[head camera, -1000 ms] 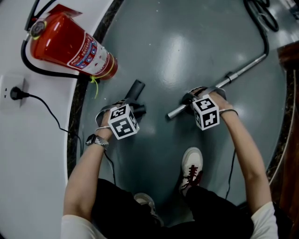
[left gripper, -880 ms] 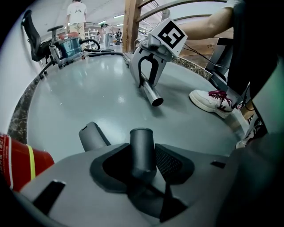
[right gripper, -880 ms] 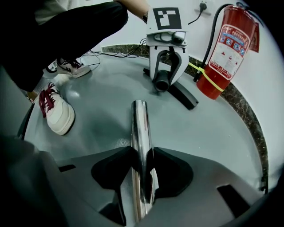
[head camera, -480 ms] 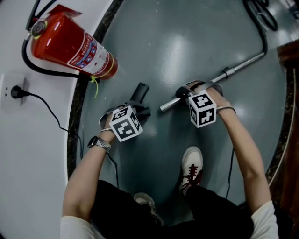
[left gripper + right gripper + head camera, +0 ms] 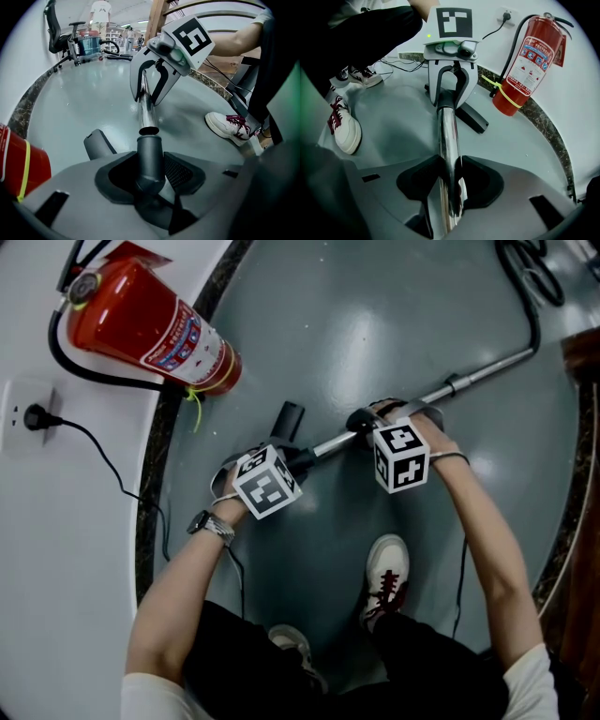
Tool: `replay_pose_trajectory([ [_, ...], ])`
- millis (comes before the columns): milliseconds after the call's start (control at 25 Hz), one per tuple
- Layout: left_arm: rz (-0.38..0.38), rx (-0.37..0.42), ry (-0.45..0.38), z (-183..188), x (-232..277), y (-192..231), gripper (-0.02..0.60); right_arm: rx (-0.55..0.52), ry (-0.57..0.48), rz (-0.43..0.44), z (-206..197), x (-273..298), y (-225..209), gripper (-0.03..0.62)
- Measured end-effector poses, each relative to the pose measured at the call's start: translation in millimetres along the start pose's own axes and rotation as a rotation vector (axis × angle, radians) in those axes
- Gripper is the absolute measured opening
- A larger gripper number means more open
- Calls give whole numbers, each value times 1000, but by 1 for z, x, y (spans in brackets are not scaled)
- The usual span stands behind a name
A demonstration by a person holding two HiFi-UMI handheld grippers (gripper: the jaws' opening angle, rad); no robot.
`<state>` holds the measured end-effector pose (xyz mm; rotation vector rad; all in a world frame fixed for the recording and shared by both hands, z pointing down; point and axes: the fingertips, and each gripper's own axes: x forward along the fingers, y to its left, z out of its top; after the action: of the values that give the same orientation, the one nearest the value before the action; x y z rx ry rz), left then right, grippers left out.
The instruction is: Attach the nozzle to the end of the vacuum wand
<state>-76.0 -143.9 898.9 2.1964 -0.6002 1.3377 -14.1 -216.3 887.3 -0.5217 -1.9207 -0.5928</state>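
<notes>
Curving down the frame's left, dark skirting (image 5: 157, 465) and a fire extinguisher (image 5: 150, 329) hem the floor (image 5: 375, 324); upper centre lies open. At centre the left gripper (image 5: 298, 459) is clamped on the nozzle (image 5: 150, 157), its mouth at the wand (image 5: 469, 381) tip. Centre-right, the right gripper (image 5: 361, 424) clamps the wand.

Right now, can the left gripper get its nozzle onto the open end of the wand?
Probably yes. The nozzle in the left gripper sits in line with the wand, almost touching its open end, with nothing between; the right gripper clamps the wand.

Head view looks down; opposed gripper views share the wand (image 5: 146, 101).
</notes>
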Motion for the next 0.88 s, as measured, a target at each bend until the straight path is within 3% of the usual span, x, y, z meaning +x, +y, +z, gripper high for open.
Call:
replay_pose_trajectory([
  [880,-21,-33,-4,5,1,1,181,11,7,13,2,12,-1,163],
])
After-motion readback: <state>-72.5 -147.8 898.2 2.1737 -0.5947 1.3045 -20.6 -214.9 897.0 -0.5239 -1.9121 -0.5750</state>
